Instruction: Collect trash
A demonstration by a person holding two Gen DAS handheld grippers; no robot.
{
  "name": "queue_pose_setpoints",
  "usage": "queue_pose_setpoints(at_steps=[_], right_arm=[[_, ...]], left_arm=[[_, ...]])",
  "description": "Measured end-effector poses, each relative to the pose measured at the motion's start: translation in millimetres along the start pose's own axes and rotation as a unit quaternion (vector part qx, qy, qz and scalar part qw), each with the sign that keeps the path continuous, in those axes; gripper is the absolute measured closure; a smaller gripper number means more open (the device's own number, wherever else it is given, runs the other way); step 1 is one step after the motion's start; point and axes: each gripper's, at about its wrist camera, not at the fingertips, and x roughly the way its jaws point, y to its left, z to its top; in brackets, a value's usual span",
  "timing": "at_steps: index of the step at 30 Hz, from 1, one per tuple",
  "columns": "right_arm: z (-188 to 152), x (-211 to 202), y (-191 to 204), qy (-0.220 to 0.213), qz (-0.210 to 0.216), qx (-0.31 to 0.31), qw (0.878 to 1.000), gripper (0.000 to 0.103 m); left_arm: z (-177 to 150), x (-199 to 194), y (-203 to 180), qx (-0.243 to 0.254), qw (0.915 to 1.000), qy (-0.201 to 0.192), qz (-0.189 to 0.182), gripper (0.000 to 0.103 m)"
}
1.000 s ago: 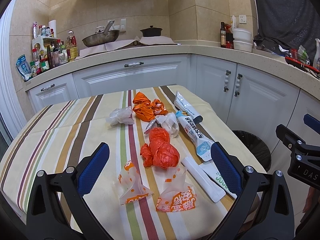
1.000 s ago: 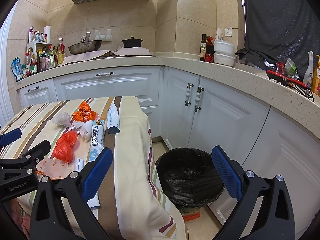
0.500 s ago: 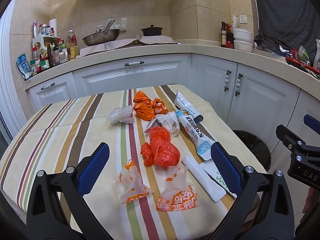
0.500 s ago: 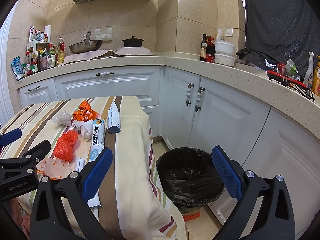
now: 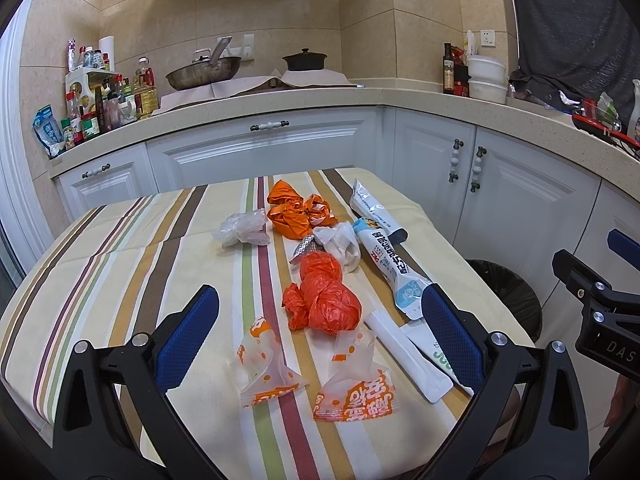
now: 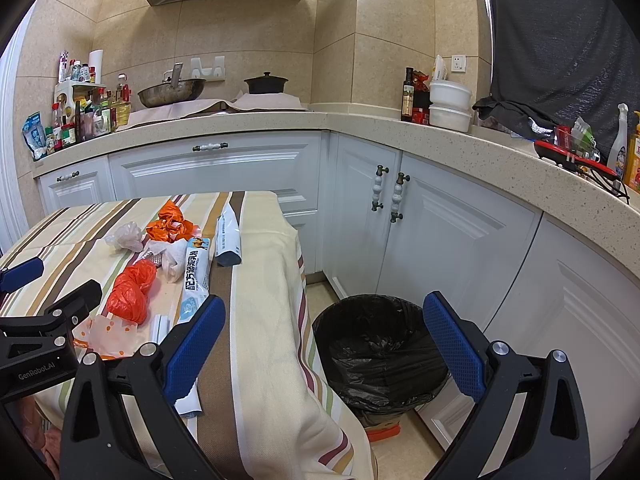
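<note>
Both of your grippers are spread wide with nothing between the pads: your left gripper hovers above the near end of the striped tablecloth, and your right gripper hangs off the table's right side, looking down toward the black-lined trash bin on the floor by the white cabinets. From your left camera the litter lies in a loose line down the middle of the cloth. Nearest you are two clear wrappers with orange print, side by side between the left gripper's blue pads. Just behind them sits a crumpled red plastic bag, and to its right a flat white sleeve lies over a white packet with green lettering. Further back you have a long blue-and-white snack packet running diagonally, a second pale packet beyond it near the table's right edge, a crumpled white bag with a bit of silver foil beside it, a bunched orange bag, and a clear crumpled bag to the left of that. Nothing on the cloth is touched by either gripper. Your bin stands well apart from the litter, below and to the right of the table, its liner open.
</note>
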Motion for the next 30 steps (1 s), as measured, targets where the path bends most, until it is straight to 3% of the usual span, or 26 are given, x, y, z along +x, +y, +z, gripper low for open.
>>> queue_pose_setpoints(at_steps=[30], right_arm=[[1.0, 0.3, 0.5, 0.001, 0.000, 0.000, 1.000, 0.007]], left_arm=[[0.3, -0.9, 0.8, -0.001, 1.0000, 0.002, -0.002, 0.004]])
